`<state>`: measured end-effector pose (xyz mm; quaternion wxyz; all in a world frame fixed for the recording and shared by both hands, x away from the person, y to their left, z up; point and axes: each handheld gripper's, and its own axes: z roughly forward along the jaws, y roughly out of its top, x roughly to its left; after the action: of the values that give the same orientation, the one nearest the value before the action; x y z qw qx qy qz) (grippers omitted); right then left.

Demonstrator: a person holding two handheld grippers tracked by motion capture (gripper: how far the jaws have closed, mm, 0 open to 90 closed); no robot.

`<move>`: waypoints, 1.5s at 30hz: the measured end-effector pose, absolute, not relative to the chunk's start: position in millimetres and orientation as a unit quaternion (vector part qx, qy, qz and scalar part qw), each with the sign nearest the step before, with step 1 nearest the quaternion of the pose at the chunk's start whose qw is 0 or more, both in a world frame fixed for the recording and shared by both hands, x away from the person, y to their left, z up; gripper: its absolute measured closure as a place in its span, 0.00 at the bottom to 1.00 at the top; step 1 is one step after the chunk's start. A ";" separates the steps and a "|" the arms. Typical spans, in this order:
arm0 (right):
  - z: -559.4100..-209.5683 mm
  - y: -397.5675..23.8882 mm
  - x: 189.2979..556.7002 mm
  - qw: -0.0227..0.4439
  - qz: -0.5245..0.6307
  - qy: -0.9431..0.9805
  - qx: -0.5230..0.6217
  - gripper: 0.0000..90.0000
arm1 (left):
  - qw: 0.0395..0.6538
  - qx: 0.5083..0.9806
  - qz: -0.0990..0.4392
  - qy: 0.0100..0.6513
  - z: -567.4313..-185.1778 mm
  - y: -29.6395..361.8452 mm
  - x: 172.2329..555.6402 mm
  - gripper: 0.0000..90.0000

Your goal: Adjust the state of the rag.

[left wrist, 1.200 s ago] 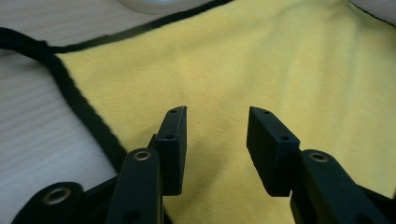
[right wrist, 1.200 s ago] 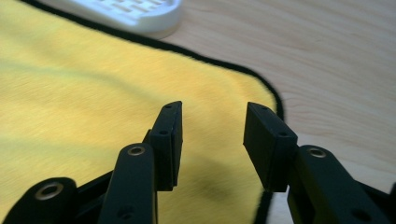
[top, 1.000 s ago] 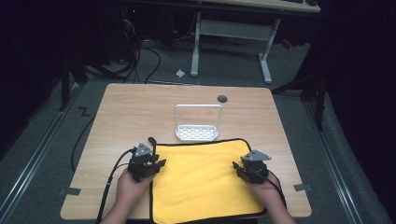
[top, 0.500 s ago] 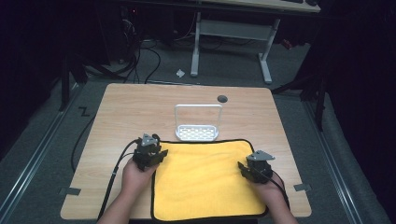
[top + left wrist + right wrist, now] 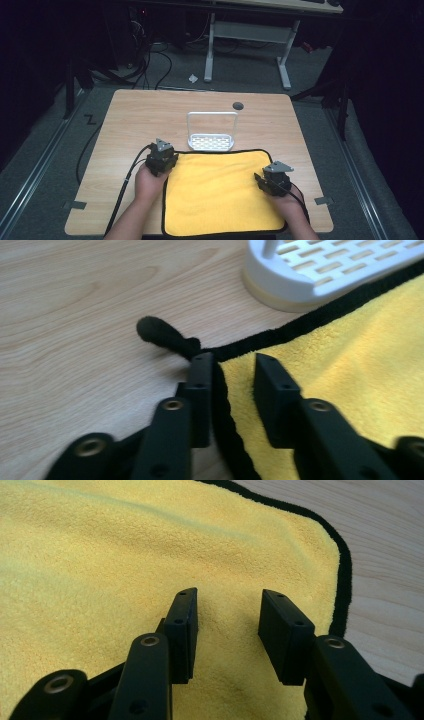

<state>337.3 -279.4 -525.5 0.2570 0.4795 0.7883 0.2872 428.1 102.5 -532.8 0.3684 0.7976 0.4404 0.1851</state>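
two grippers [image 5: 161,159] [image 5: 272,181], yellow towel [image 5: 220,192] corners

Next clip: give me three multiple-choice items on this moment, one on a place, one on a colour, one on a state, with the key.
1. Where does the white rack stand?
A. at the cloth's far edge
B. at the table's near left corner
C. on the floor

2. What colour is the trim of the yellow cloth?
A. red
B. white
C. black

3. How do the left tongs stand?
A. clamped on the rack
B. astride the cloth's corner, a gap showing
C. lifted high above the table

Key: 1 A, the high view has the rack just beyond the cloth; 2 C, a black border rings it; 3 B, the left gripper view shows the trim between the jaws, which have just been closing.
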 end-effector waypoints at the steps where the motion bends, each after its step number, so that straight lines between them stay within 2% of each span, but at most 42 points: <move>1: -525.6 -279.2 337.2 0.258 0.287 0.789 0.479 0.67 | 0.372 0.797 0.184 0.438 -533.2 101.8 427.3 0.83; 2: -525.7 -279.0 337.0 0.260 0.287 0.789 0.477 0.67 | 0.376 0.797 0.181 0.437 -533.8 102.0 426.8 0.90; 4: -525.3 -276.4 336.2 0.266 0.288 0.791 0.470 0.66 | 0.390 0.790 0.168 0.442 -535.3 105.6 427.2 0.92; 9: -512.5 -247.9 326.2 0.280 0.327 0.798 0.421 0.62 | 0.425 0.772 0.145 0.450 -535.7 114.5 427.1 0.93; 13: -508.0 -224.9 322.8 0.272 0.342 0.807 0.397 0.61 | 0.448 0.756 0.126 0.460 -536.1 121.4 426.8 0.93; 30: -502.2 -99.5 300.5 0.206 0.385 0.849 0.298 0.53 | 0.458 0.750 0.112 0.463 -536.8 124.4 428.0 0.93; 45: -525.1 -38.9 284.0 0.141 0.384 0.879 0.246 0.49 | 0.460 0.750 0.106 0.464 -537.1 125.8 428.9 0.93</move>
<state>284.0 -38.9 -525.1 0.1413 0.2460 0.8787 0.3839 428.9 125.8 -537.1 0.4597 0.7498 0.4639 0.1061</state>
